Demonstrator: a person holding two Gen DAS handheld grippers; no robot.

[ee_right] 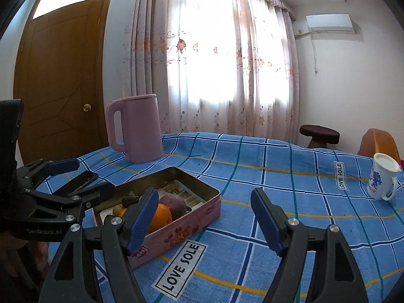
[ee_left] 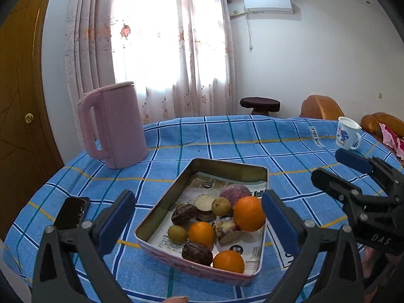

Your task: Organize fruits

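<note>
A pink metal tin (ee_left: 227, 164) lined with printed paper stands on the blue checked tablecloth. It holds three oranges, the largest one (ee_left: 248, 213) at its right side. It also holds a purple-red fruit (ee_left: 234, 193), small yellow-green fruits (ee_left: 221, 205) and dark brown ones (ee_left: 184, 213). My left gripper (ee_left: 198, 202) hangs open just in front of the tin, its blue pads wide apart and touching nothing. My right gripper (ee_right: 204, 193) is open over bare cloth to the right of the tin (ee_right: 176, 229), and its left pad overlaps the tin's fruit in that view. Each gripper appears at the edge of the other's view.
A pink kettle (ee_left: 113, 126) stands at the back left of the table. A dark phone (ee_left: 72, 212) lies left of the tin. A white mug with a blue print (ee_right: 383, 179) sits far right. Behind the table are a dark stool (ee_left: 260, 103) and brown sofa.
</note>
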